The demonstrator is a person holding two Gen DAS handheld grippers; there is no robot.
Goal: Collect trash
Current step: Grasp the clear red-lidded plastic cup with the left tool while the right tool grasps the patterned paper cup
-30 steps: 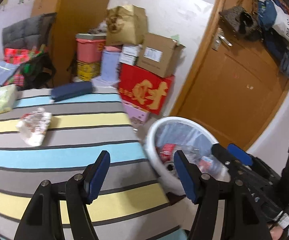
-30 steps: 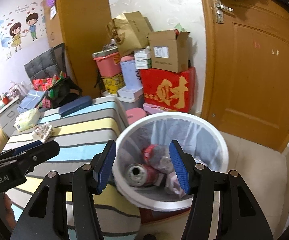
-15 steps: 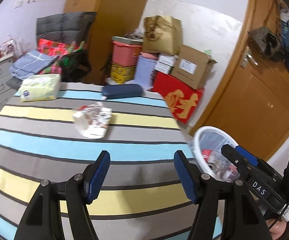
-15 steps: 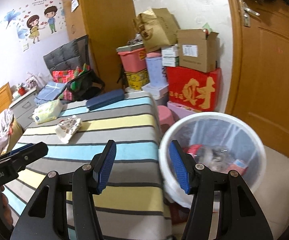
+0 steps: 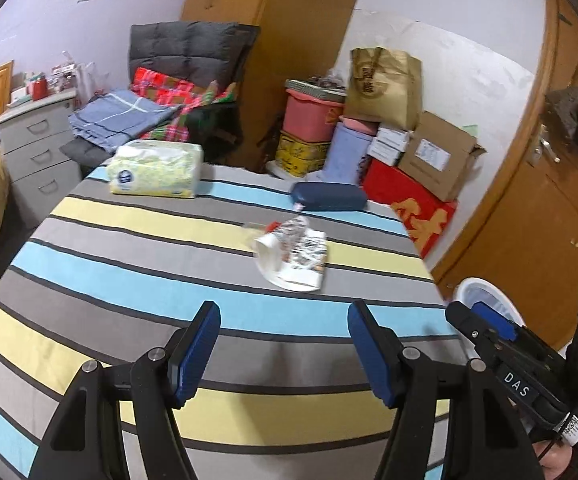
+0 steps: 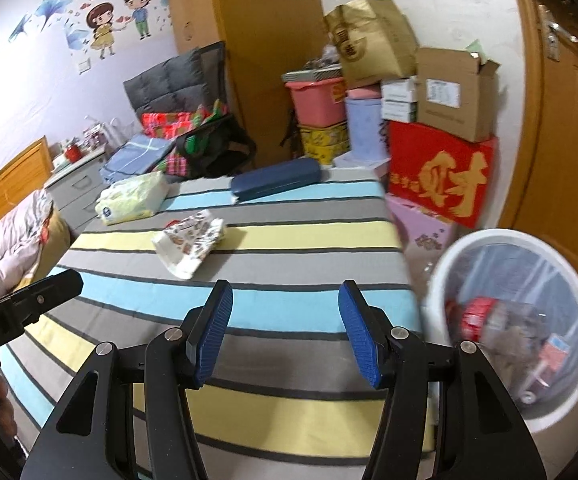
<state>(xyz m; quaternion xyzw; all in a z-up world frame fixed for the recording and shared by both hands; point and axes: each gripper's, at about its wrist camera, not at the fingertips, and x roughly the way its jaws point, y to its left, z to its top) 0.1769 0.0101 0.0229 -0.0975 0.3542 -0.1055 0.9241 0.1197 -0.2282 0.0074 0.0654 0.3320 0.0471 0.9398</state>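
The next piece of trash, a crumpled wrapper [image 5: 293,254] with a clear plastic piece on top, lies mid-desk [image 5: 129,280] short of the blue case [image 5: 329,197]; I'd bring the left gripper [image 5: 284,350] straight forward and low, pinching wrapper and plastic together. Both the left and the right gripper [image 6: 285,330] are spread wide and empty. Compared with a second ago, both views have swung from the bin [image 6: 509,320] toward the desk, the bin now sitting at the right edge.

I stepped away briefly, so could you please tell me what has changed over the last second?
Both grippers swung left, away from the white trash bin toward the crumpled wrapper on the striped tablecloth. Nothing was gripped or released. The left gripper and right gripper stayed open and empty; the wrapper, tissue pack and navy case stayed put.
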